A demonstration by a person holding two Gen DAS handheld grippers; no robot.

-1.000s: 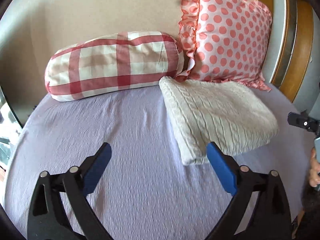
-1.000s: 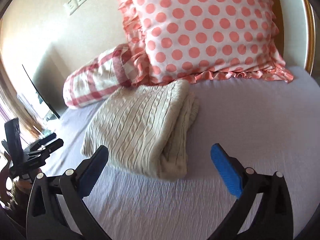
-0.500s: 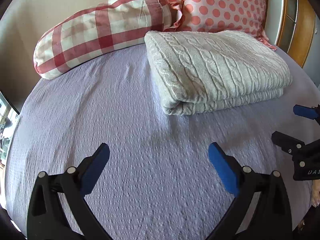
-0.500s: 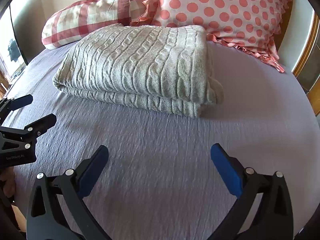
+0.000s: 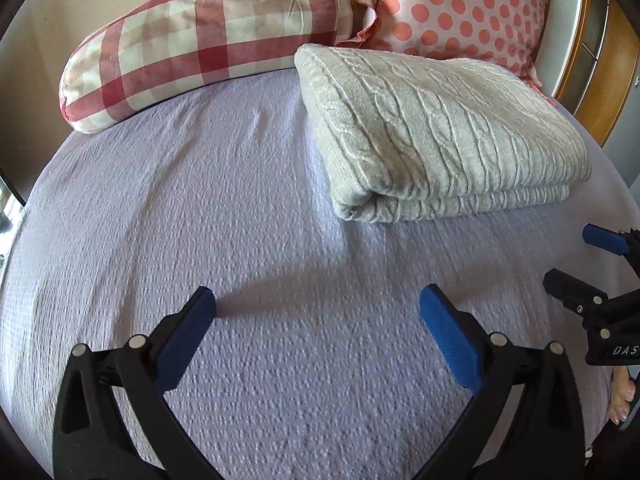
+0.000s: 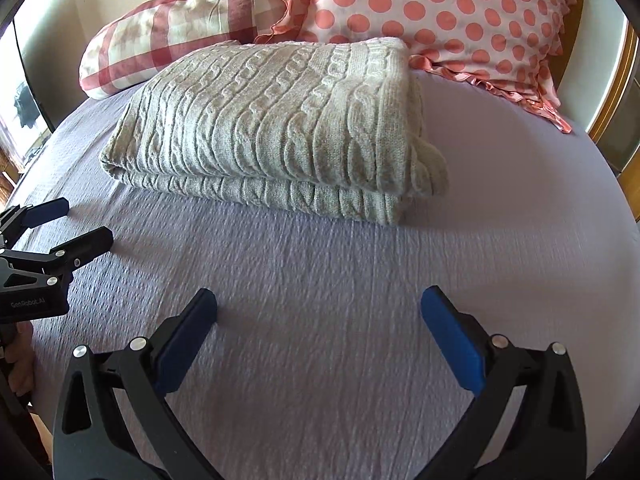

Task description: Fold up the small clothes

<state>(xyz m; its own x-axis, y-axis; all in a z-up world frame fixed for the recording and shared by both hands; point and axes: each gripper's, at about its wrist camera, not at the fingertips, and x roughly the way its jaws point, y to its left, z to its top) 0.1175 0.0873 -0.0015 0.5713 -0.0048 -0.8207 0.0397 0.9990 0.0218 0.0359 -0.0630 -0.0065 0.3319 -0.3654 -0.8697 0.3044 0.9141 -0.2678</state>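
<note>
Since half a second ago you have eased both grippers slightly nearer the folded cable-knit sweater (image 5: 440, 132), which lies on the lilac bedspread (image 5: 200, 220) just before the polka-dot pillow (image 5: 452, 4) and beside the checked bolster (image 5: 192, 44). Your left gripper (image 5: 318, 316) and right gripper (image 6: 318, 316) hover spread wide, holding nothing, short of the sweater's near edge, bare bedspread between.

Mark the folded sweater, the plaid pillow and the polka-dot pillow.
folded sweater (image 6: 272, 120), right wrist view, top cable-knit face.
plaid pillow (image 5: 192, 44), left wrist view, middle of its side.
polka-dot pillow (image 6: 440, 12), right wrist view, front face.
</note>
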